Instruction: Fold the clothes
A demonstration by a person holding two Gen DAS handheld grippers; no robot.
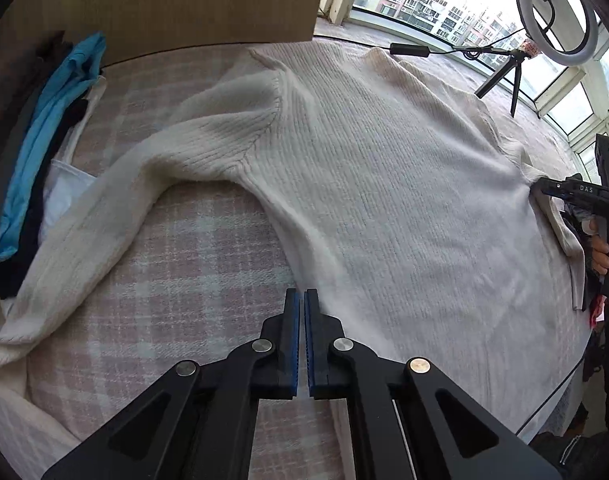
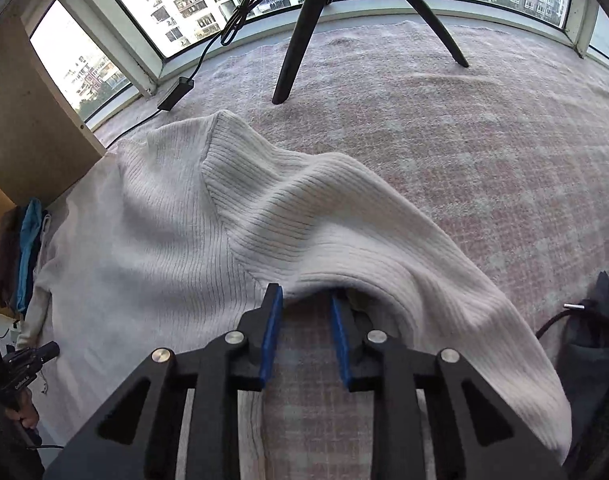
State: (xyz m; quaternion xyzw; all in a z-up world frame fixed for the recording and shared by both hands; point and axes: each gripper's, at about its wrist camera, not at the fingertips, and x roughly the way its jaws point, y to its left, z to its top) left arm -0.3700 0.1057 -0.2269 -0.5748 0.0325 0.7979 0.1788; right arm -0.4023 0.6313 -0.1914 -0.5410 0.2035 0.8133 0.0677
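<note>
Sweater point(image 1: 384, 184) flat on bed point(image 1: 192, 248), sleeves out. Left tool point(image 1: 303, 300) together, empty; right tool point(image 2: 306, 300) apart at armpit. Probable next: clamp sleeve, fold inward.

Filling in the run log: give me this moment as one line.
stage: sweater spread flat, unfolded | left gripper: shut, empty, at hem | right gripper: open, at armpit edge | clothes pile: beside left sleeve

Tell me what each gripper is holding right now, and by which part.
Neither grips anything. The left gripper is shut on nothing at the sweater's side edge; the right gripper is open at the underarm fold.
</note>
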